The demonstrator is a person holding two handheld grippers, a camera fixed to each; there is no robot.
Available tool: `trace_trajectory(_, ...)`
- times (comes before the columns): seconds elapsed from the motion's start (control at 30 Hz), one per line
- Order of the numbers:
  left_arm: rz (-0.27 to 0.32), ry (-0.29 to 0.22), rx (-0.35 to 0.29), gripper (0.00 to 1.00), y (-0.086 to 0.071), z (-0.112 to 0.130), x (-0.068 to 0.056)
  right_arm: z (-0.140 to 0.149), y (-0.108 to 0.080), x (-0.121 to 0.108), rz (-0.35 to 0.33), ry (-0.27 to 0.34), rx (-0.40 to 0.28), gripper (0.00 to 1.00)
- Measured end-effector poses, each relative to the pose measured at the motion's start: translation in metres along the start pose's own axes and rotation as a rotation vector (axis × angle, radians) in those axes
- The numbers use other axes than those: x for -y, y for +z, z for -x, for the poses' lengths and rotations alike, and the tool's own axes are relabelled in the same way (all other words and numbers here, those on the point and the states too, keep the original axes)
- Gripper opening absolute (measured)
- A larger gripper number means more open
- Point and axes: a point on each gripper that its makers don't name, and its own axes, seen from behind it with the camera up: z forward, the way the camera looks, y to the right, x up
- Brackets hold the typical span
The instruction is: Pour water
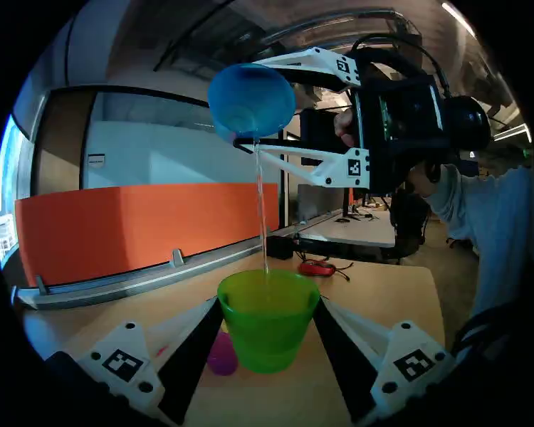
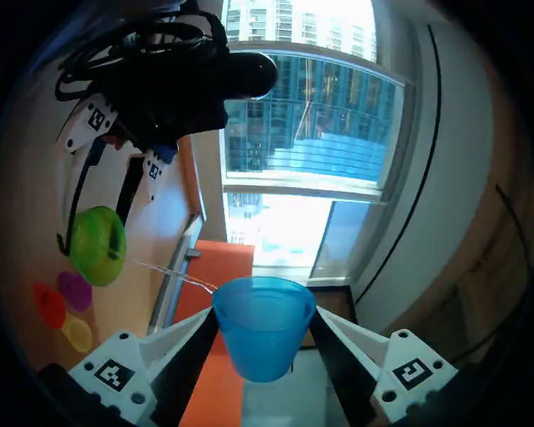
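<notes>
My left gripper (image 1: 267,329) is shut on a green cup (image 1: 268,327), held upright above the wooden table (image 1: 381,285). High over it, my right gripper (image 1: 256,110) is shut on a blue cup (image 1: 251,99) tipped on its side. A thin stream of water (image 1: 260,213) falls from the blue cup's rim into the green cup. In the right gripper view the blue cup (image 2: 264,334) sits between the right gripper (image 2: 264,341) fingers, and water (image 2: 171,274) arcs toward the green cup (image 2: 96,245), which the left gripper (image 2: 100,213) holds.
A purple cup (image 1: 223,354) lies on the table beside the green one; red (image 2: 50,304), purple (image 2: 75,290) and yellow (image 2: 77,333) cups sit together. An orange partition (image 1: 139,224) runs behind the table. A red mouse (image 1: 317,268) with cables lies farther back. A person's sleeve (image 1: 495,213) is at right.
</notes>
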Motion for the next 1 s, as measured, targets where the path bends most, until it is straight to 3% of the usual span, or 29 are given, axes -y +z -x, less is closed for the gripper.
trace_trajectory(0.7, 0.000, -0.009, -0.012, 0.86, 0.000, -0.005, -0.001, -0.009, 0.000, -0.002, -0.005, -0.087, -0.010, 0.90)
trace_trajectory(0.87, -0.001, -0.009, -0.013, 0.86, -0.001, -0.005, 0.000, -0.011, 0.000, -0.002, 0.000, -0.054, -0.015, 0.90)
trace_trajectory(1.0, -0.004, -0.007, -0.014, 0.86, -0.002, -0.006, 0.001, -0.010, 0.000, -0.002, 0.007, 0.028, -0.018, 0.90)
